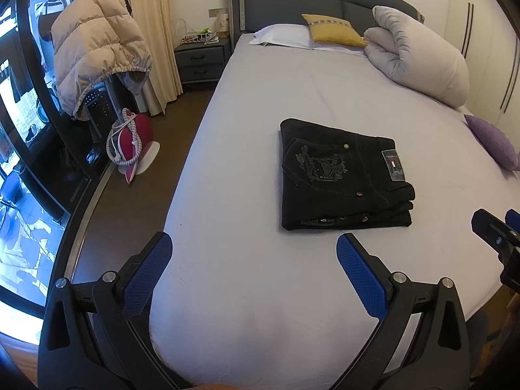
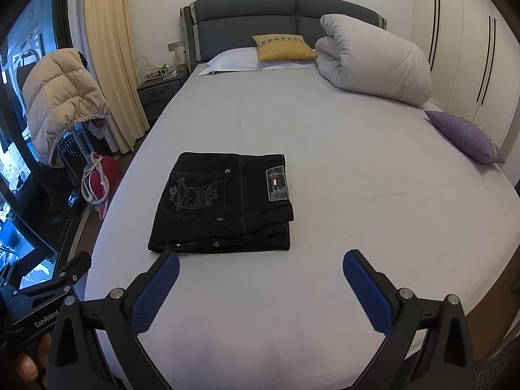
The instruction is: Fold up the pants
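Black jeans (image 1: 344, 175) lie folded into a compact rectangle on the pale lilac bed sheet (image 1: 260, 113), with a back pocket and a label patch facing up. They also show in the right wrist view (image 2: 224, 201). My left gripper (image 1: 253, 243) is open and empty, held above the sheet short of the jeans and to their left. My right gripper (image 2: 261, 261) is open and empty, just short of the jeans' near edge. The right gripper shows at the right edge of the left wrist view (image 1: 497, 230), and the left one at the lower left of the right wrist view (image 2: 48, 292).
A rolled grey duvet (image 2: 373, 61), a yellow cushion (image 2: 282, 47), a white pillow (image 2: 234, 60) and a purple cushion (image 2: 464, 136) lie at the bed's head and right side. A nightstand (image 1: 201, 61), a hanging beige puffer jacket (image 1: 97, 48) and a red iron (image 1: 130, 143) stand left of the bed.
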{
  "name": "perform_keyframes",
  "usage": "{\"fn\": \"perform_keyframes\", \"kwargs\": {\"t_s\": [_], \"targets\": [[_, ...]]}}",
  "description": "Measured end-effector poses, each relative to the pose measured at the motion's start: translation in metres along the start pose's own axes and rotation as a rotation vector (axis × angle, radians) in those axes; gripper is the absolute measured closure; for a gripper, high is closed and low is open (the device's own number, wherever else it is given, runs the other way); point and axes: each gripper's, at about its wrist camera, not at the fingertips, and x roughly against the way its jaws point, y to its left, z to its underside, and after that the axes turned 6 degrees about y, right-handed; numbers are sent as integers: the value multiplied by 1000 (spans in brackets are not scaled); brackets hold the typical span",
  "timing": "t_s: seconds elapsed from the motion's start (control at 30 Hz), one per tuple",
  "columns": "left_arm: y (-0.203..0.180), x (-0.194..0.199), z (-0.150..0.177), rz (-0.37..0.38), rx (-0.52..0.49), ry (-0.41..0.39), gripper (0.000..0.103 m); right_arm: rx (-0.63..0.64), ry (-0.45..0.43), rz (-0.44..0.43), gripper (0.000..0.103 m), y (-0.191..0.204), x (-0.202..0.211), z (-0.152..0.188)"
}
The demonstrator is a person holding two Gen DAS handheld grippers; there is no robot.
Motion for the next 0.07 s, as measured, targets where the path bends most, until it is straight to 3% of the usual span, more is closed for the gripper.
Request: {"fn": "perform_keyframes", "kwargs": {"t_s": [0.07], "targets": [[0, -2, -1, -1, 0, 2, 0, 1, 6, 0, 0, 0, -2, 0]]}}
